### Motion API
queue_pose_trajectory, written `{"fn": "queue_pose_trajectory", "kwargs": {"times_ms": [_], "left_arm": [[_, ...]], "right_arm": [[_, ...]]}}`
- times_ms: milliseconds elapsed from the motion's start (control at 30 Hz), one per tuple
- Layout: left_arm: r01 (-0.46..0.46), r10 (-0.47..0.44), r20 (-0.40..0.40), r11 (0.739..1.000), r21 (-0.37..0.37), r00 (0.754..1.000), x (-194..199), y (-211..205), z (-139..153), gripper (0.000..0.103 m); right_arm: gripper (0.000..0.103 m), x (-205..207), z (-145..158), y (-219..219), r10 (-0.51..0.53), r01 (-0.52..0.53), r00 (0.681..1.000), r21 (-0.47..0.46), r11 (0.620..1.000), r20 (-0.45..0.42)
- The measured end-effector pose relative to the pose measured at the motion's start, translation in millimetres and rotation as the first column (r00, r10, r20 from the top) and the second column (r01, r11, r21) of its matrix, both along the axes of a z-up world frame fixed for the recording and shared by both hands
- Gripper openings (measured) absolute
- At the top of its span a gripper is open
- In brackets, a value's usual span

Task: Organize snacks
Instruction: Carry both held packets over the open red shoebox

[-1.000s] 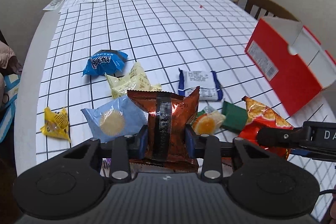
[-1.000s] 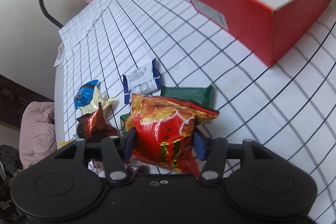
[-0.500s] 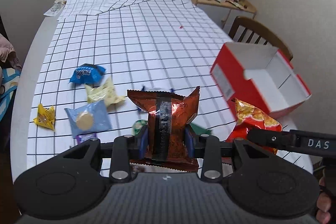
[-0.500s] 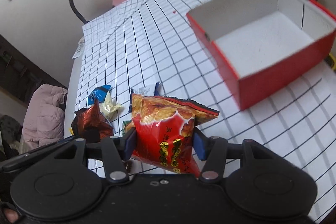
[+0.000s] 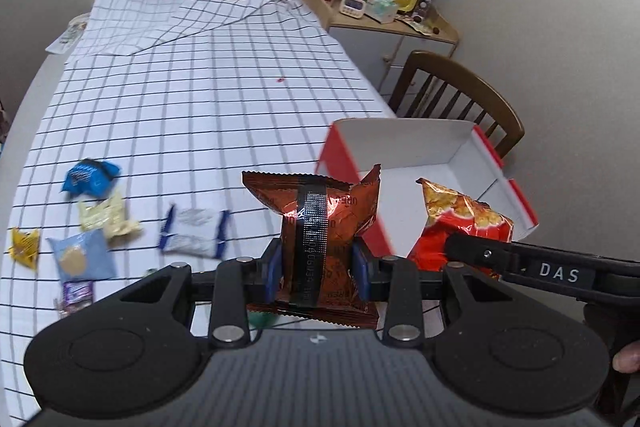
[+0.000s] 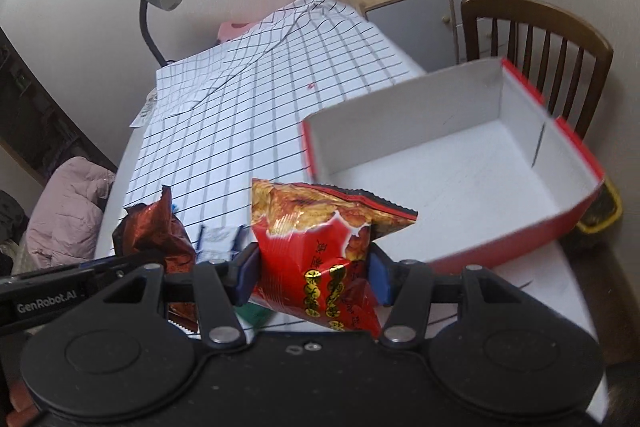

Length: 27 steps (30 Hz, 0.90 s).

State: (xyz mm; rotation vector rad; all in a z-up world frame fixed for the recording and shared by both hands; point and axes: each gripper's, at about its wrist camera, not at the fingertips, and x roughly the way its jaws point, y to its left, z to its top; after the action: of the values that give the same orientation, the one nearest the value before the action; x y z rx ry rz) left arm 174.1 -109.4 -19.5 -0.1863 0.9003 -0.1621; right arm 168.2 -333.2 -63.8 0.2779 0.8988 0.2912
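Both grippers clamp snacks: left gripper brown packet, right gripper red bag.

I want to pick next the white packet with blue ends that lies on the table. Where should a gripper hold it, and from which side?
Probably grip the white packet across its white middle, coming from above. It lies flat on the tablecloth, so no side edge offers purchase, and its blue crimped ends look thin. The cloth around it is bare.
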Motion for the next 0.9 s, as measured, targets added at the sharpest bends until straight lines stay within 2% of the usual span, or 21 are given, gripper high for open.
{"fn": "queue_pose_trajectory", "kwargs": {"times_ms": [433,700,900], "left_arm": [[-0.015,0.016,-0.047,0.999,0.029,0.999,61,-97,-8,0.035],[0.001,0.005,-0.091,0.998,0.065,0.996,94,-138,-33,0.035],[0.018,-0.003,-0.152,0.995,0.101,0.988,120,-158,-60,0.035]], "right_arm": [[0.055,49,-9,-79,0.033,-0.032,0.999,-0.09,0.995,0.002],[0.055,85,-28,-113,0.056,-0.059,0.998,-0.148,0.987,-0.024],[0.055,108,-46,-118,0.13,-0.139,0.99,-0.19,0.972,-0.056]]}}
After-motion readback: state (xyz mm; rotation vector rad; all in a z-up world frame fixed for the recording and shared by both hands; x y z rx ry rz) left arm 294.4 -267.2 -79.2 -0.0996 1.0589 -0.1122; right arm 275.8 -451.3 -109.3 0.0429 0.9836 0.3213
